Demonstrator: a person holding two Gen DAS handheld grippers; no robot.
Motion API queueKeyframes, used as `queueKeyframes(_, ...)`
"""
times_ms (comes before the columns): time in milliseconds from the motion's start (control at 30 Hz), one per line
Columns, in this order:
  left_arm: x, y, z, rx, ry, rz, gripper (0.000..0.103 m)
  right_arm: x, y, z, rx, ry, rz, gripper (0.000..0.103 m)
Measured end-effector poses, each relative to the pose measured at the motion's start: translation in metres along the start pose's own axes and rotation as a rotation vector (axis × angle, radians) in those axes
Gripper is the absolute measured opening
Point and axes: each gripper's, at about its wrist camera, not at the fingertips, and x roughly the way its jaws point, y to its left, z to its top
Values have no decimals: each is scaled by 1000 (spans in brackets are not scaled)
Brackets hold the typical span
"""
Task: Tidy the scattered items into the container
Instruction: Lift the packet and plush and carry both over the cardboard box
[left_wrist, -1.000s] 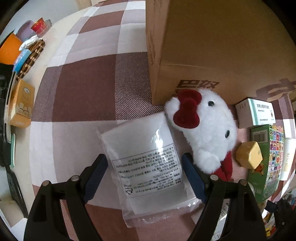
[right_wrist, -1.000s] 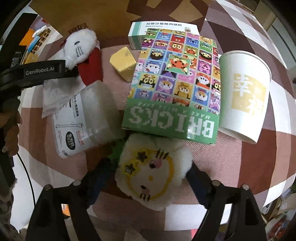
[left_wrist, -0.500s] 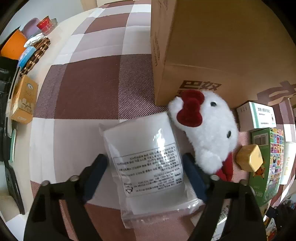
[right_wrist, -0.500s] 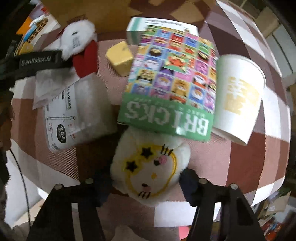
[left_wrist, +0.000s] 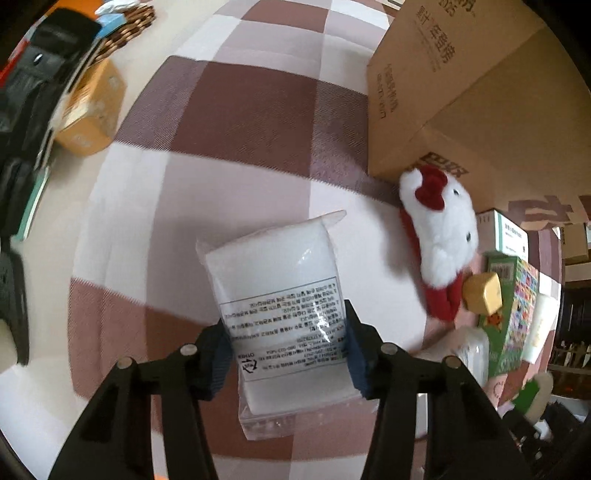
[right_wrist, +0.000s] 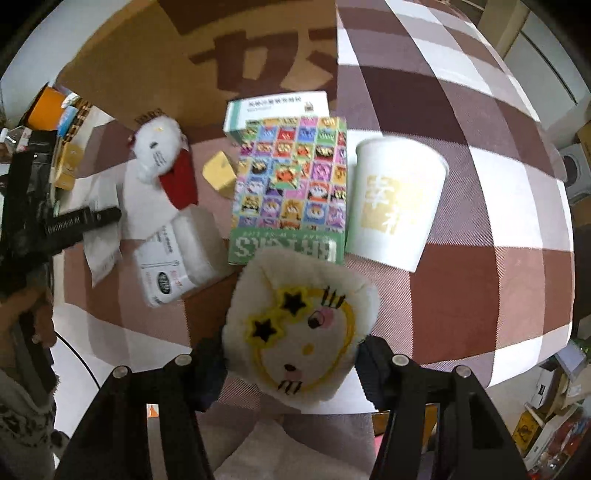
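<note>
A white plastic packet (left_wrist: 273, 266) with a printed label sits between the jaws of my left gripper (left_wrist: 284, 328). The jaws are closing and both pads press its sides. It hangs over the checked tablecloth (left_wrist: 240, 110), left of the white cat plush (left_wrist: 439, 236). My right gripper (right_wrist: 291, 354) is shut on a cream plush with a star-eyed face (right_wrist: 303, 314), held above the cloth. The big cardboard box (left_wrist: 461, 92) stands at the back. Still lying on the cloth are a bricks box (right_wrist: 291, 184), a paper cup (right_wrist: 395, 206), a yellow block (right_wrist: 219, 177) and another packet (right_wrist: 181, 254).
A white-and-green carton (right_wrist: 277, 110) lies against the cardboard box. An orange carton (left_wrist: 92, 110) and dark gear crowd the table's left edge. In the right wrist view the other gripper's black body (right_wrist: 81, 221) and a hand (right_wrist: 22, 314) are at the left.
The left jaws closed onto the packet and carried it left, away from the cat plush. The right jaws closed on the star-eyed plush and rose with it.
</note>
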Motion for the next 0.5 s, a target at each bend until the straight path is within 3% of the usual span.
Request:
queueKeyframes(167,-23,-2,-17,-9,4,-2,53,-16,4,9,-71,-45,38,60)
queueKeyframes(233,-33,-5,-23,-11,3,-7,53,-25,-14,24,-88,-55,51,60)
queueKeyframes(367,-52,-17,-32,9,-8,-22,53,-44,9,25,-129,-79,72,60)
queueKeyframes(500,-72,-31,-43,24,-26,-30,53,-65,7,28,-163,-92,86,60)
